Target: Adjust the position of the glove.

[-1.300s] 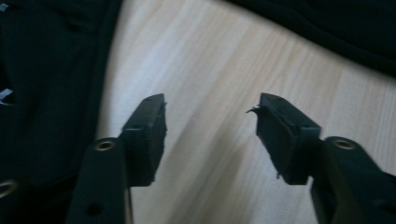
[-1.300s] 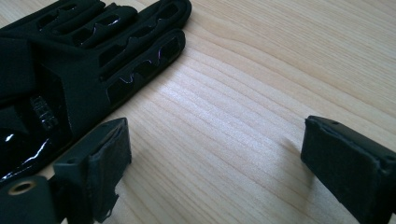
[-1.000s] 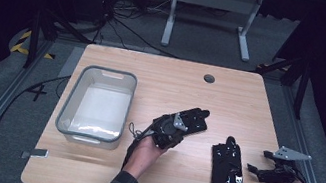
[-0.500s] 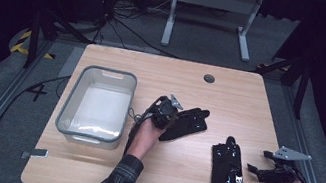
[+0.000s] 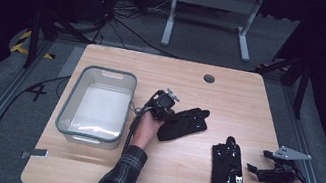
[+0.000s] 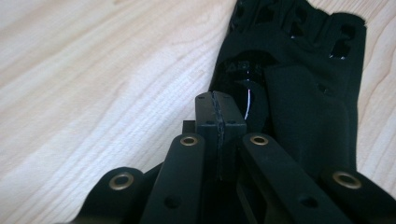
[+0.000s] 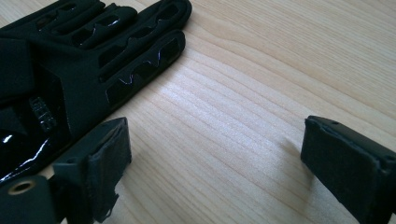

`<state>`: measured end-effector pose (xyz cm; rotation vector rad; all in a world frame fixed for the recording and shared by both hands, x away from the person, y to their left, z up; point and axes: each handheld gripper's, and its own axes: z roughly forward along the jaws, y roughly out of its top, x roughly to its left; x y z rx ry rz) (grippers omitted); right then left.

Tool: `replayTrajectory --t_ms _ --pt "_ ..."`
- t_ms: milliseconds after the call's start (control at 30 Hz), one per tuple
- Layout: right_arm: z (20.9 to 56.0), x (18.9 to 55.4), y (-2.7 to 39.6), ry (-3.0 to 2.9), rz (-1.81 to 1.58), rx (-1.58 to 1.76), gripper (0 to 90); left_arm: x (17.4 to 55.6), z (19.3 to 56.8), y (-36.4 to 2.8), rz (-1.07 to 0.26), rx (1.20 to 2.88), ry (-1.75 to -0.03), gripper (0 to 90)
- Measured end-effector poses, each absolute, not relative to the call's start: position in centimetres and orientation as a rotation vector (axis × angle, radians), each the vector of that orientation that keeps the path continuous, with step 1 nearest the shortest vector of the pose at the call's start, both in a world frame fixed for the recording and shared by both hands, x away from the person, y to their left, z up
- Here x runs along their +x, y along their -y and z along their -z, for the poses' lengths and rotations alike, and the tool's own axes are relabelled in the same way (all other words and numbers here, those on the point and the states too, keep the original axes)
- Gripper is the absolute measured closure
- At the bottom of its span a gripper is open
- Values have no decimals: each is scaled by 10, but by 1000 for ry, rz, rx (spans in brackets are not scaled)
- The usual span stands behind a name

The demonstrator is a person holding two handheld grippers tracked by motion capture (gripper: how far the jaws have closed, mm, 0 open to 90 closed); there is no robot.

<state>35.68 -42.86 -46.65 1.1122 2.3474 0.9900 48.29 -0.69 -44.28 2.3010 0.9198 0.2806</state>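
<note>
Dark room, pale wood table (image 5: 101, 172) with a cable hole at the far edge. Left gripper (image 5: 168, 107) is clenched, pads pressed flat together in its own view (image 6: 217, 114); whether fabric is pinched between them I can't tell. Its tips sit at the cuff end of the first black glove (image 5: 184, 124), touching it. That glove's long axis runs from the gripper away toward the table's right-far side, fingers pointing off. Grey bin (image 5: 65, 115) is just beside the left hand, on its other side, and looks to hold nothing. Likely move: drag or lift the glove left into the bin, so direction is opposite to where the glove points. Second glove (image 5: 228, 171) lies near the right gripper (image 5: 254, 169), which is spread wide, nothing between its pads (image 7: 109, 154), glove just left of them.
</note>
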Motion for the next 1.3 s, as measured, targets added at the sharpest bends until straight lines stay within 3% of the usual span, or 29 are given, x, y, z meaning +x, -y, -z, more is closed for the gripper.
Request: replayTrajectory --t_ms 400,1300 --pt "467 357 429 -2346 -990 1110 90 471 446 14 -261 2353 -935 899" --pt "467 357 428 -2346 -991 1109 90 390 447 13 -77 2376 -831 899"
